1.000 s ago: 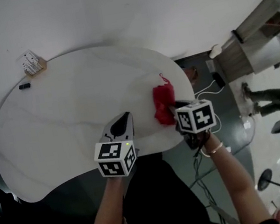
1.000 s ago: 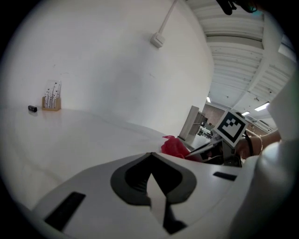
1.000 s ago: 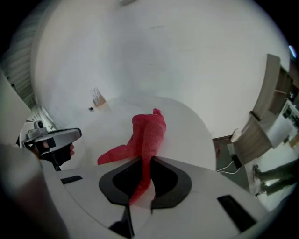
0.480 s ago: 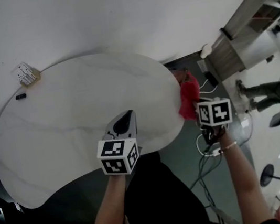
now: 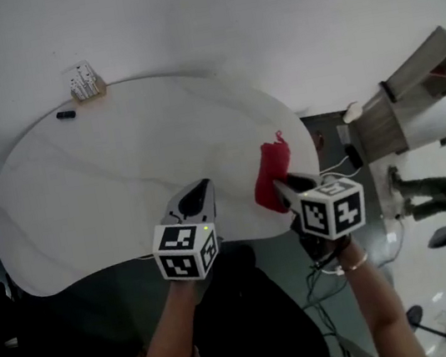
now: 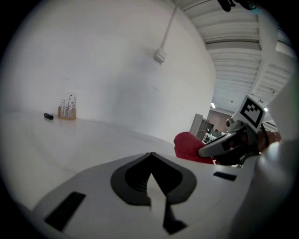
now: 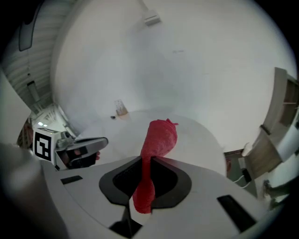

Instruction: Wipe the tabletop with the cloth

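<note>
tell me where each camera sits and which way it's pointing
Head view: on the person's head, looking steeply down at the white table; both forearms, left tool and right tool show.
Left gripper view: on the left tool, looking along its shut, empty jaws across the table to the wall; right tool at right.
Right gripper view: on the right tool, looking along jaws shut on the red cloth; left tool at left.
Shared: both gripper views catch the wooden stand at the table's far edge.

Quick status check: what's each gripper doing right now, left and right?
Left gripper: closed, nothing between its jaws.
Right gripper: closed on the red terry cloth.
</note>
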Available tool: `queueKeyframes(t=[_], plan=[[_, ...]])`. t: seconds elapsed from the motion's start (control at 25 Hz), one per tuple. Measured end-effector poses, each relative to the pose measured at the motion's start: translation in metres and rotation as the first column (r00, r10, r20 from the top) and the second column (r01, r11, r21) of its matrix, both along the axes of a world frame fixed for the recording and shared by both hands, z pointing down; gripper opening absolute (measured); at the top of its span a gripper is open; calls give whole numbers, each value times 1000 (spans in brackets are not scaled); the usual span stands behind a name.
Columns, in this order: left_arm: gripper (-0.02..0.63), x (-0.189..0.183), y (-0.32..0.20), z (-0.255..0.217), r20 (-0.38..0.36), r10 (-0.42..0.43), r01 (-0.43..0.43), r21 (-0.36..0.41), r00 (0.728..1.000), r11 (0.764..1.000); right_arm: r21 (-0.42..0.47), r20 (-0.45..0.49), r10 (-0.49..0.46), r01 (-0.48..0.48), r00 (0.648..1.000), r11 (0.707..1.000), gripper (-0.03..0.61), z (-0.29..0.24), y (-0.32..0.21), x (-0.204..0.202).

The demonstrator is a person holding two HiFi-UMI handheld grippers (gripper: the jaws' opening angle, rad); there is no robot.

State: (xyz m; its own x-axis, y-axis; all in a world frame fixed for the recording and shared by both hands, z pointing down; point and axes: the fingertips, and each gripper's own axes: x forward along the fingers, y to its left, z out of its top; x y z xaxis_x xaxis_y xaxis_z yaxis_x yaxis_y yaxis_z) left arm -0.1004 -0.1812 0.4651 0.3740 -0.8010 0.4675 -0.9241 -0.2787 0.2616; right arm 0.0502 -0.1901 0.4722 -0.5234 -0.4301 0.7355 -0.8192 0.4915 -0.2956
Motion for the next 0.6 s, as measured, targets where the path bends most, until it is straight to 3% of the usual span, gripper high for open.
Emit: queueKeyframes(t=[0.28, 0.44, 0.6], plan=[[2, -72, 35, 4, 23, -142, 142, -17, 990, 990, -84, 242, -138, 162, 960, 983, 46, 15, 35, -140], [2, -96, 52, 15, 27, -173, 174, -46, 985, 984, -136, 237, -177, 213, 955, 968, 46, 42, 56, -176], [2, -97, 59, 26, 26, -161, 162, -63, 987, 985, -152, 174, -168, 195, 970, 969, 46, 67, 54, -171]])
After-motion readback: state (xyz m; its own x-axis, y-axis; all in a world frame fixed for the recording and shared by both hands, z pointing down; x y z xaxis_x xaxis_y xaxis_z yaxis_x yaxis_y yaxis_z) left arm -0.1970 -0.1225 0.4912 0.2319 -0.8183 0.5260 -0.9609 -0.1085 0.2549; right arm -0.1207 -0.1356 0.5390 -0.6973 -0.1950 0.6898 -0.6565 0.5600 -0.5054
